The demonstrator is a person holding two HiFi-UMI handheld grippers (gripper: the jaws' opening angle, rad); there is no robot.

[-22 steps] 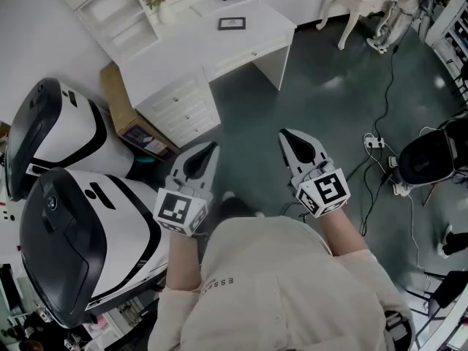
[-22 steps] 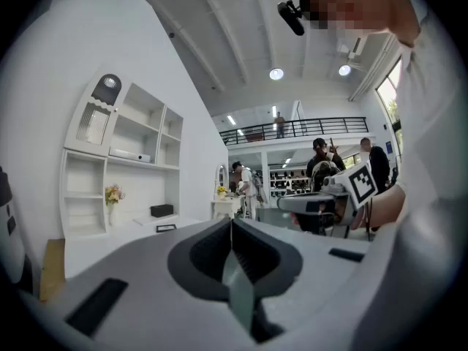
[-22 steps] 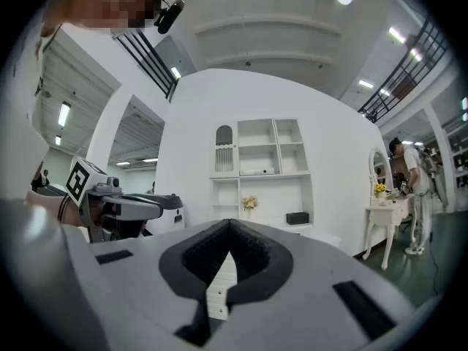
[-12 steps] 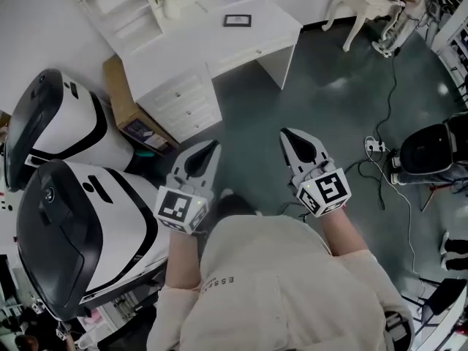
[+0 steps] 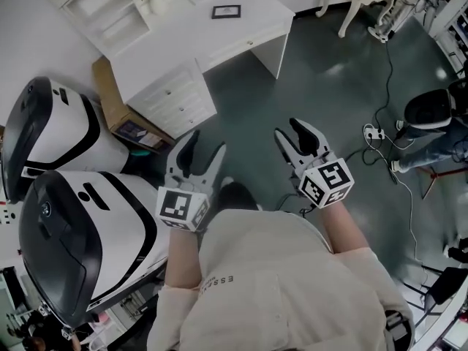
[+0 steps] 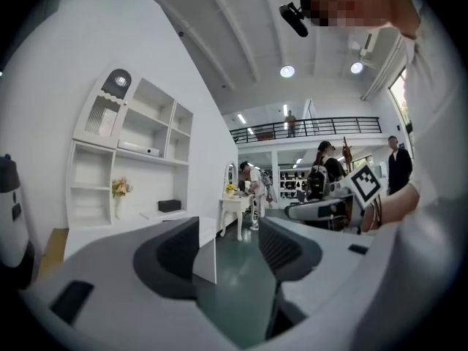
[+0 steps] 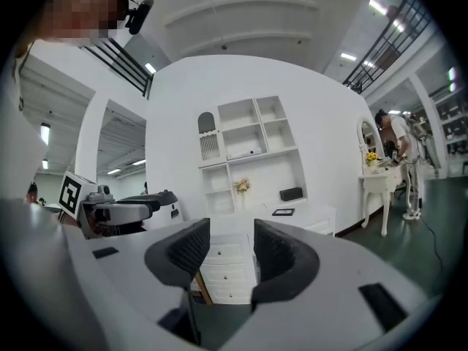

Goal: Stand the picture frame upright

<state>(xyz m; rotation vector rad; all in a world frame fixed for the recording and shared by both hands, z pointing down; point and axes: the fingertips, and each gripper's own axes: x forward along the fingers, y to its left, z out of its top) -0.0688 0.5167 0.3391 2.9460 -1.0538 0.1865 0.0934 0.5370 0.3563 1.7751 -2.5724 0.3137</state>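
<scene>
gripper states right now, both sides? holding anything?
Left gripper: open, nothing between the jaws.
Right gripper: open, nothing between the jaws.

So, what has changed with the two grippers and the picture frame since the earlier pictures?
Both grippers have opened. The left gripper and the right gripper had their jaws together earlier; now the jaws stand apart, with nothing between them. Nothing was taken hold of. The picture frame lies flat on the white desk as before, well away from both grippers.
</scene>
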